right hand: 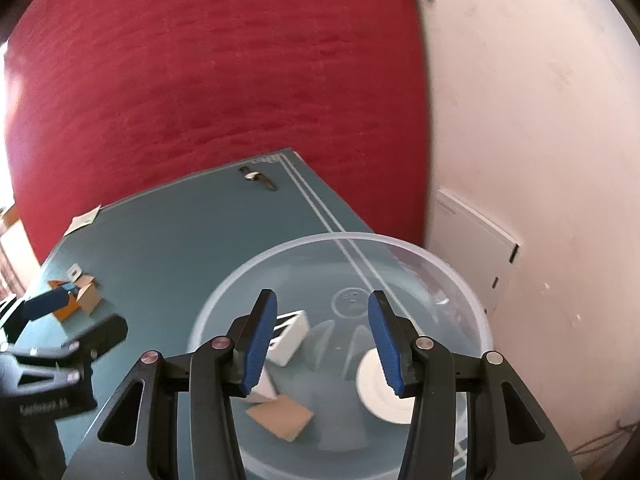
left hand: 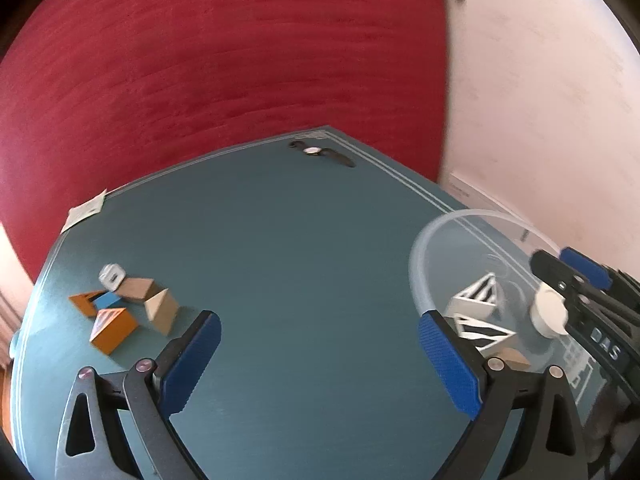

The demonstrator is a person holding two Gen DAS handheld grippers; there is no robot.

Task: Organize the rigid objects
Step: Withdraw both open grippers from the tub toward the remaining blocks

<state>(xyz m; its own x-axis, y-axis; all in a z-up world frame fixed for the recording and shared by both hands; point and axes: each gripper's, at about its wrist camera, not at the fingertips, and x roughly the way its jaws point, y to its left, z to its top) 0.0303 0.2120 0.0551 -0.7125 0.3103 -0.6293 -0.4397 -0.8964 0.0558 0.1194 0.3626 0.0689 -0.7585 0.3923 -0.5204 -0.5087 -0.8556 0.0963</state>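
A clear plastic bowl (right hand: 460, 276) stands at the right of the teal table; it also shows in the left wrist view (left hand: 424, 240). In it lie white openwork blocks (right hand: 290, 334), a wooden block (right hand: 280, 416) and a white round piece (right hand: 372, 384). My right gripper (right hand: 322, 340) is open above the bowl, with nothing between its pads. My left gripper (left hand: 320, 360) is open and empty over the bare middle of the table. At the left lies a cluster of blocks: orange (left hand: 114, 326), wooden (left hand: 162, 310), blue (left hand: 106, 300) and a small white one (left hand: 112, 276).
A wristwatch (left hand: 320, 152) lies near the table's far edge. A paper tag (left hand: 84, 212) sits at the far left corner. A red wall stands behind the table and a pale wall at the right. The right gripper's body (left hand: 580, 300) reaches over the bowl.
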